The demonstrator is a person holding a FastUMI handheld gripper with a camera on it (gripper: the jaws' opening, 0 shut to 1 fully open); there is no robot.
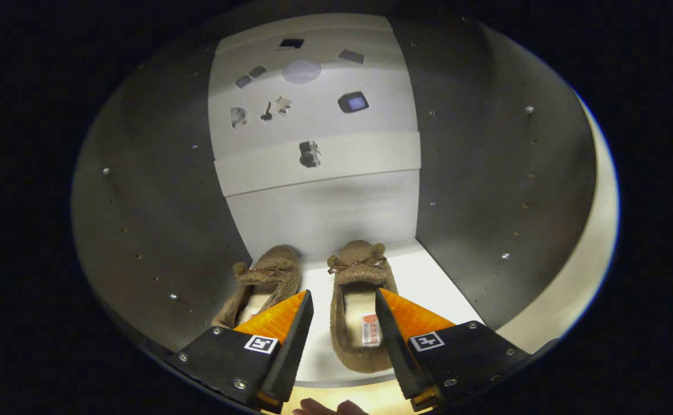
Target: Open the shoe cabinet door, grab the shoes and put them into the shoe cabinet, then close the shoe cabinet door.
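Clearly both slippers sit side by side on the white shelf [428, 282] inside the cabinet [151, 207], toes to the back wall. The right slipper [359, 311] lies between the spread fingers of the gripper [343, 308], which are not pressing on it; the left slipper [264, 285] is just beyond the left finger. They look soft, fuzzy and light, so the plush would squash; the heel rim seems the best hold. Dark side walls stand close, leaving little room. A hand [327, 408] shows below.

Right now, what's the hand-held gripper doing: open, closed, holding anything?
Hand-held gripper: open, holding nothing; its fingers straddle the right slipper inside the cabinet, with a gap on each side.
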